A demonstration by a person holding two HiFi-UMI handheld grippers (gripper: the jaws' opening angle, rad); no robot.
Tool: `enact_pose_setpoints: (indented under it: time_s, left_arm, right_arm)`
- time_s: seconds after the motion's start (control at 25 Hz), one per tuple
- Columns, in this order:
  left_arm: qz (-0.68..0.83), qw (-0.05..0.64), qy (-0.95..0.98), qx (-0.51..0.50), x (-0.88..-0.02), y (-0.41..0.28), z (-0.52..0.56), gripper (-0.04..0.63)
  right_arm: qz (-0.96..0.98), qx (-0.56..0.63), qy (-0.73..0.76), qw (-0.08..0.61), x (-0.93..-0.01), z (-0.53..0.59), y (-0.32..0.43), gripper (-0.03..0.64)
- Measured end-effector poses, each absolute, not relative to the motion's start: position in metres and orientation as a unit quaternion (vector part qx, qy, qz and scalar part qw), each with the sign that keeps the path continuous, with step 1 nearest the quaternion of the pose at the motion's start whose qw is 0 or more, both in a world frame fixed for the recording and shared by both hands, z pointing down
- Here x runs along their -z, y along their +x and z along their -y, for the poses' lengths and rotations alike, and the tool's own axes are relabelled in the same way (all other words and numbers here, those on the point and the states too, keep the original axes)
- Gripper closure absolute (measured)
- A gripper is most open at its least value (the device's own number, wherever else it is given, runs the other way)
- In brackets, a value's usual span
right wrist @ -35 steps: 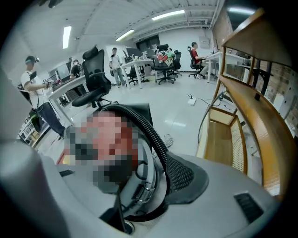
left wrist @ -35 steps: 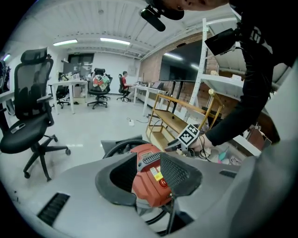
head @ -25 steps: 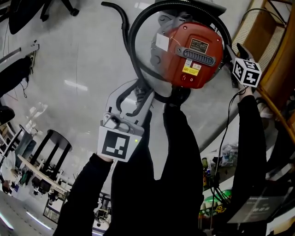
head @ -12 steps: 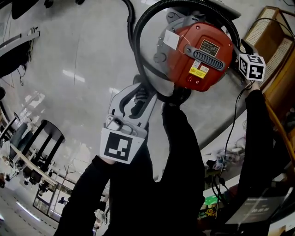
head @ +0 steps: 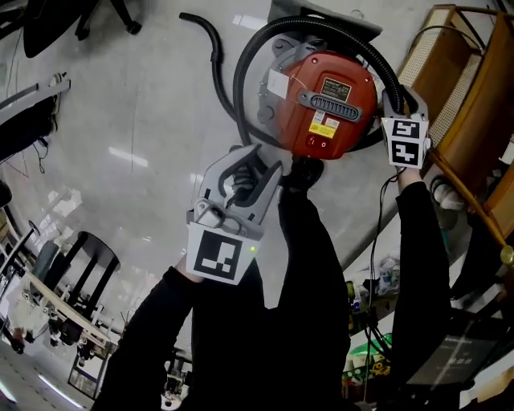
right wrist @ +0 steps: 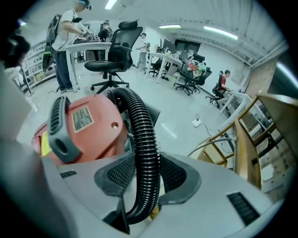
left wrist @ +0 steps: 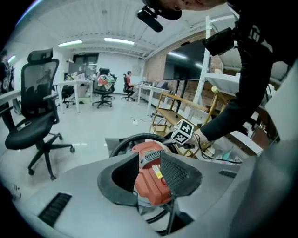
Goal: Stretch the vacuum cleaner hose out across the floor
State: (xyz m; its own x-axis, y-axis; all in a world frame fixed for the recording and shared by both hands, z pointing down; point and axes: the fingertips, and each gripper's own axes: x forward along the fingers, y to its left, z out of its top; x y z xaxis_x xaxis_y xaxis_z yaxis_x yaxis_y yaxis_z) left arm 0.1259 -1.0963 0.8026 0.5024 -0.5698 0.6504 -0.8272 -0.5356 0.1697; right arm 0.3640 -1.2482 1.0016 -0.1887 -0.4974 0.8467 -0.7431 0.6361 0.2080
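Observation:
A red vacuum cleaner (head: 329, 112) stands on the pale floor with its black ribbed hose (head: 241, 80) looped round it. My right gripper (head: 393, 103) is at the vacuum's right side. Its jaws have just been closing, and in the right gripper view (right wrist: 144, 174) the pads press on the hose (right wrist: 145, 135) running between them. My left gripper (head: 247, 163) hangs open just left of and below the vacuum, apart from the hose. In the left gripper view (left wrist: 149, 174) only the red body (left wrist: 146, 155) shows beyond its empty jaws.
A wooden rack (head: 474, 96) stands close on the right, with cables (head: 384, 241) trailing beside it. The hose's free end (head: 197, 22) lies at the upper left. Office chairs (left wrist: 37, 107) and desks stand farther off, and a person (right wrist: 65, 32) works at a desk.
The right gripper has rolled and come in against the vacuum's right side, its marker cube now lower and nearer the red body. The left gripper has risen slightly toward the vacuum.

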Motion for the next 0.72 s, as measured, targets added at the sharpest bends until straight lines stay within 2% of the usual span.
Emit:
enact_pose_setpoints:
  time_s: [0.28, 0.44, 0.56, 0.72]
  left_arm:
    - [0.368, 0.045, 0.874, -0.315, -0.759, 0.141, 1.140, 0.446]
    - [0.297, -0.043, 0.884, -0.358, -0.793, 0.181, 1.162, 0.446]
    - [0.251, -0.074, 0.881, -0.394, -0.826, 0.222, 1.181, 0.441]
    - [0.237, -0.143, 0.840, -0.466, -0.869, 0.243, 1.207, 0.376]
  right_arm:
    - [0.760, -0.070, 0.406, 0.502, -0.913, 1.218, 0.343, 0.454]
    - [0.755, -0.070, 0.421, 0.498, -0.900, 1.202, 0.332, 0.457]
    - [0.756, -0.079, 0.424, 0.492, -0.896, 1.192, 0.325, 0.460]
    - [0.771, -0.100, 0.423, 0.466, -0.887, 1.186, 0.314, 0.463]
